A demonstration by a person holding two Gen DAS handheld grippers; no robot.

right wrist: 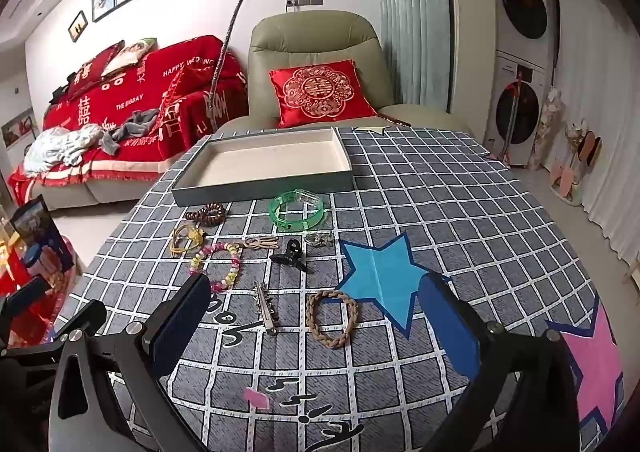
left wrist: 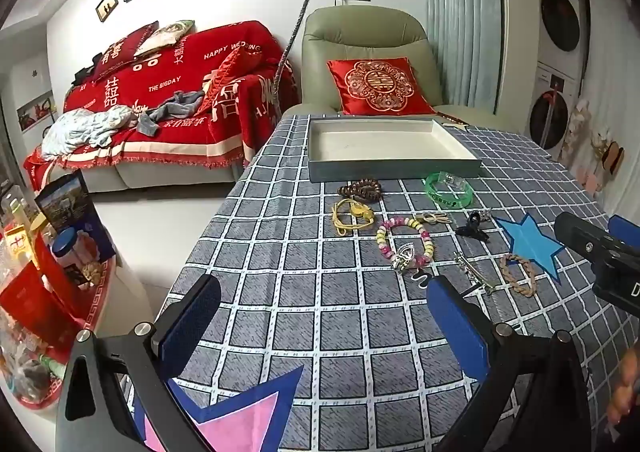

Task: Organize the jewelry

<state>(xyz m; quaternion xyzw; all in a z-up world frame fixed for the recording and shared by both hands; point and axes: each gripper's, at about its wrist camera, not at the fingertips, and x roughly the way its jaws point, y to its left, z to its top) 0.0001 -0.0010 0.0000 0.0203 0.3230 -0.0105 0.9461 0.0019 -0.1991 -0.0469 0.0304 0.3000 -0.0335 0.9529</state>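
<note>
Jewelry lies scattered on the checked tablecloth [left wrist: 320, 292] in front of an empty white-lined tray [left wrist: 384, 145] [right wrist: 264, 163]. There is a green bangle [left wrist: 450, 191] [right wrist: 300, 211], a brown bead bracelet [left wrist: 360, 187] [right wrist: 206, 213], a yellow cord piece [left wrist: 354, 215] [right wrist: 186, 238], a pastel bead bracelet [left wrist: 404, 244] [right wrist: 220, 266], a black clip [left wrist: 472, 226] [right wrist: 290, 256], a silver hair clip [left wrist: 474, 274] [right wrist: 266, 308] and a braided tan ring [left wrist: 518, 274] [right wrist: 332, 318]. My left gripper [left wrist: 324, 328] hovers open and empty, nearer than the items. My right gripper [right wrist: 316, 326] stands open over the tan ring without touching it.
A green armchair [left wrist: 360, 43] with a red cushion stands behind the table, and a red-covered sofa [left wrist: 168, 91] to the left. Blue [right wrist: 380, 276] and pink [right wrist: 596, 364] star patches mark the cloth. A cluttered red side table [left wrist: 44, 284] sits at the left.
</note>
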